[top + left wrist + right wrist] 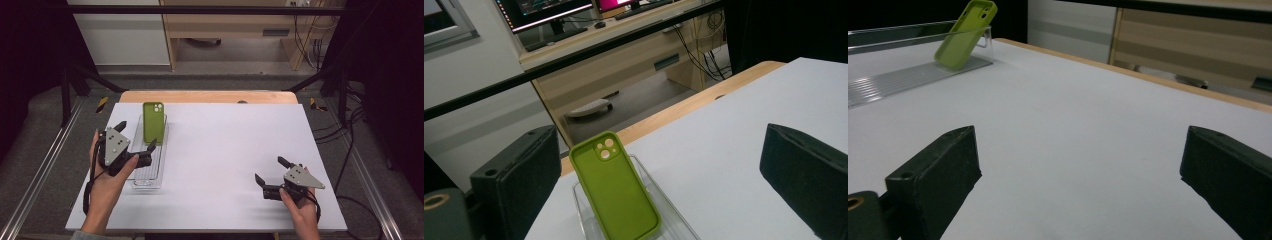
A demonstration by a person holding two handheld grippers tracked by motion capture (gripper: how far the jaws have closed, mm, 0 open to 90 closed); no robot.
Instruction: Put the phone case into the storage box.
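A green phone case [154, 121] leans upright at the far end of a long clear plastic tray [150, 172] on the left side of the white table. My left gripper [136, 136] hovers open over the tray's near part, just short of the case, with nothing between its jaws. In the left gripper view the green case [616, 187] stands ahead in the clear tray [644, 175], camera holes at the top. My right gripper [270, 170] is open and empty low over the table's near right. The right gripper view has the case [965, 35] and tray [903, 77] far off to the left.
The white tabletop [225, 150] has a wooden strip [207, 96] along its far edge. Black frame bars [75, 85] flank the table, and cables [350, 130] hang at the right. A desk with monitors [544, 12] stands beyond.
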